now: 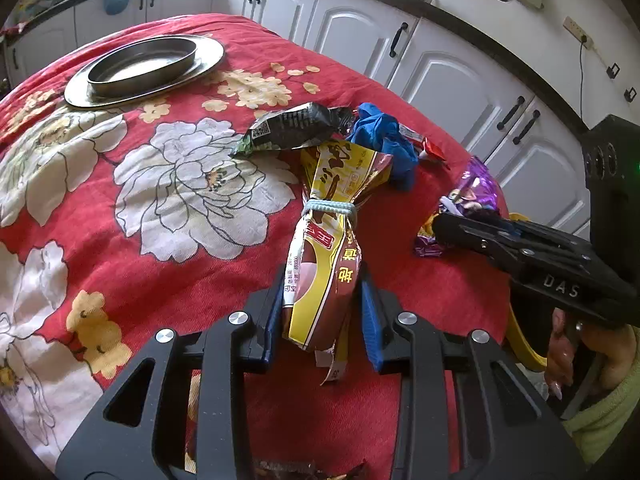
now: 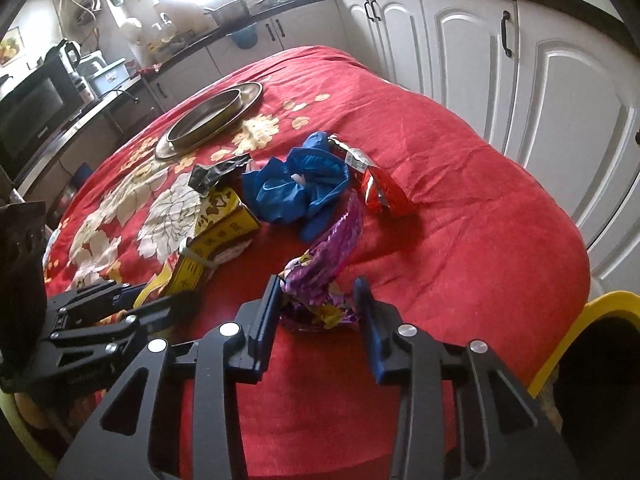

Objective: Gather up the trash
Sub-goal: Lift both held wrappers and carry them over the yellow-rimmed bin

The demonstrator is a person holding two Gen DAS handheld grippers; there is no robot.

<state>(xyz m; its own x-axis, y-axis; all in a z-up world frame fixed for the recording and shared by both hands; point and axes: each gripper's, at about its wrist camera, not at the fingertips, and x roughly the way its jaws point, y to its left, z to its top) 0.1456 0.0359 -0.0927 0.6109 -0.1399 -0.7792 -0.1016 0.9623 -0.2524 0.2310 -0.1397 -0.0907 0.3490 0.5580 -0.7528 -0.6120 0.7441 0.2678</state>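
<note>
Trash lay in a loose heap near the right edge of the table, on its red flowered cloth. We held the left gripper closed on the yellow bag, its blue pads pressing the bag's lower half from both sides; a pale band cinched the bag's neck. The bag's print was Chinese lettering that we could not read, and its bottom end hung hidden behind the fingers.

In the right wrist view the right gripper sat around the purple wrapper, its left finger against the crumpled foil; whether the right finger touched it we could not tell. In the left wrist view that gripper showed the raised letters "DAS" on its side, with a hand on its grip and a green sleeve cut off by the frame.

Behind these lay a black wrapper with a QR code, its text too small to make out, a wad of blue plastic and a red wrapper with a white label that was blurred. A steel tray stood toward the far left corner. A yellow rim showed at the near right edge, mostly cut off.
</note>
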